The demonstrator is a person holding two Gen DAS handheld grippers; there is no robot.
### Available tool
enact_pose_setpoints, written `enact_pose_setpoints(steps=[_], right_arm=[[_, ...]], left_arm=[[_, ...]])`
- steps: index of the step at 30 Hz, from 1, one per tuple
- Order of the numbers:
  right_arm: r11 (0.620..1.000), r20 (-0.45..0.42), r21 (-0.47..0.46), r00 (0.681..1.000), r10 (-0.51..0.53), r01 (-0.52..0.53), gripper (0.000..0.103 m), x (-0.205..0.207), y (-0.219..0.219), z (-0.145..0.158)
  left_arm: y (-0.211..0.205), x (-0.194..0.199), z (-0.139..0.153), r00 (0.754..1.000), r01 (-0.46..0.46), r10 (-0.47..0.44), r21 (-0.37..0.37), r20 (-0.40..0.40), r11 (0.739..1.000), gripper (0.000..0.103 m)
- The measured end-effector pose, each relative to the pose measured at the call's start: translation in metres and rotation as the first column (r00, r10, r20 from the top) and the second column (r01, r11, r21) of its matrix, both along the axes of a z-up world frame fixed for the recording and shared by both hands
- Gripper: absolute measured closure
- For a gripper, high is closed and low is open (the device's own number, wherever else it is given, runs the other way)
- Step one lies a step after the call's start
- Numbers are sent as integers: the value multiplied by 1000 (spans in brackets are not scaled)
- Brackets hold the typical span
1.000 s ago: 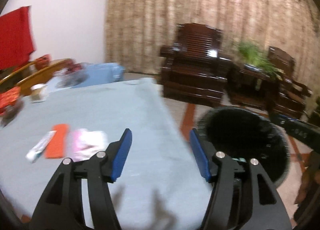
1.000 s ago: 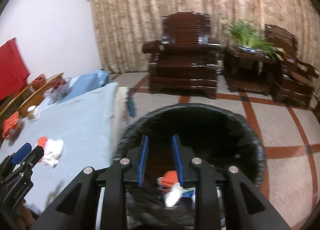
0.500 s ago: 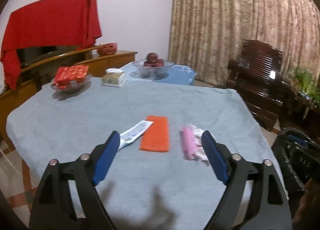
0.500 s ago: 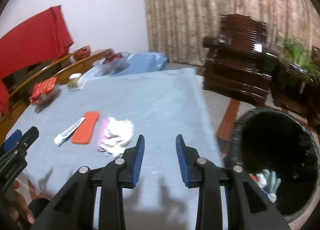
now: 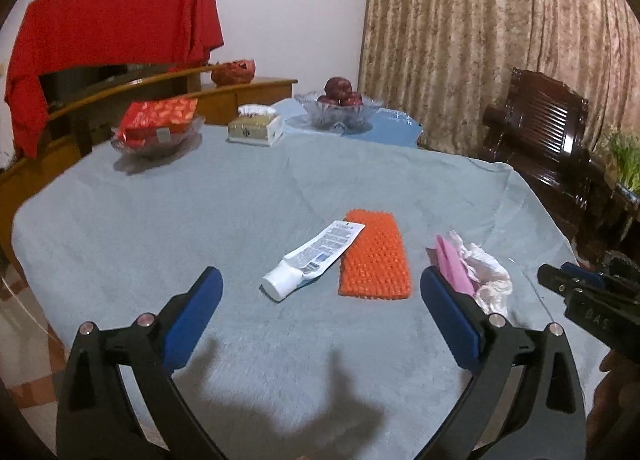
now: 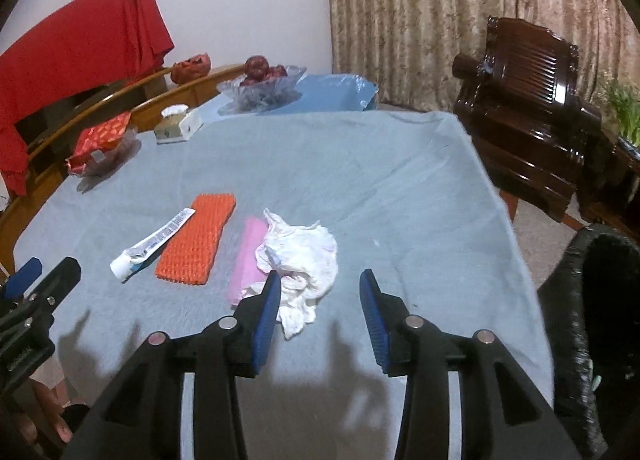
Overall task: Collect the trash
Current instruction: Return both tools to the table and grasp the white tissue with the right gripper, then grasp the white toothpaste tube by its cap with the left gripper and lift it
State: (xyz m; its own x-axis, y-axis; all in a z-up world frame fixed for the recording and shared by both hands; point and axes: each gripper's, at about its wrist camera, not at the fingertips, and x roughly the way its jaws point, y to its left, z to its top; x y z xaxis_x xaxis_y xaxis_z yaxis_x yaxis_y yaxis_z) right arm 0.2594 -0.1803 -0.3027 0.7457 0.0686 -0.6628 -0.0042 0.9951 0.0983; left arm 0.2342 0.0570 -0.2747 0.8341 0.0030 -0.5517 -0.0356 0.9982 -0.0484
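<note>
While above the table (image 5: 200, 196), both grippers (image 5: 320, 292) agape.

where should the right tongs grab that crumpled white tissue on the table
Pinch the crumpled white tissue across its raised middle bunch, coming down from above. It is puffed up there; its left edge overlaps the pink folded paper, so keep the open right tongs rightward.

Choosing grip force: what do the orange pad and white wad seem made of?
Orange pad: looks like soft foam or knit, matte, with a regular bumpy grid. White wad: probably thin tissue or plastic film, given its fine crumpled folds; which one is unclear.
</note>
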Motion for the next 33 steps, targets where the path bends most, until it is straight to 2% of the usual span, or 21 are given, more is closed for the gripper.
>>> enact_pose_setpoints(steps=[14, 16, 19, 24, 28, 29, 33], right_arm=[[1000, -90, -19, 996, 7, -9, 62, 50, 16, -35], [999, -112, -26, 993, 26, -29, 79, 54, 18, -40], [999, -81, -31, 996, 36, -39, 92, 50, 20, -35], [998, -42, -10, 998, 55, -56, 93, 45, 24, -20], [999, -40, -5, 998, 50, -50, 93, 45, 24, -18], [999, -37, -7, 998, 45, -46, 93, 45, 23, -18], [999, -43, 0, 999, 33, -33, 93, 44, 18, -18]], left_arm=[[18, 46, -40, 996, 13, -14, -6, -93, 1000, 7], [20, 49, -43, 995, 10, -11, -7, -101, 1000, 7], [25, 56, -48, 993, 2, -2, -4, -117, 1000, 7], [34, 69, -58, 987, -26, 27, 5, -160, 1000, 7], [43, 78, -65, 977, -45, 37, -34, -210, 998, 7], [44, 80, -66, 975, -49, 40, -38, -217, 998, 8], [47, 90, -73, 963, -41, 25, -53, -270, 998, 30]])
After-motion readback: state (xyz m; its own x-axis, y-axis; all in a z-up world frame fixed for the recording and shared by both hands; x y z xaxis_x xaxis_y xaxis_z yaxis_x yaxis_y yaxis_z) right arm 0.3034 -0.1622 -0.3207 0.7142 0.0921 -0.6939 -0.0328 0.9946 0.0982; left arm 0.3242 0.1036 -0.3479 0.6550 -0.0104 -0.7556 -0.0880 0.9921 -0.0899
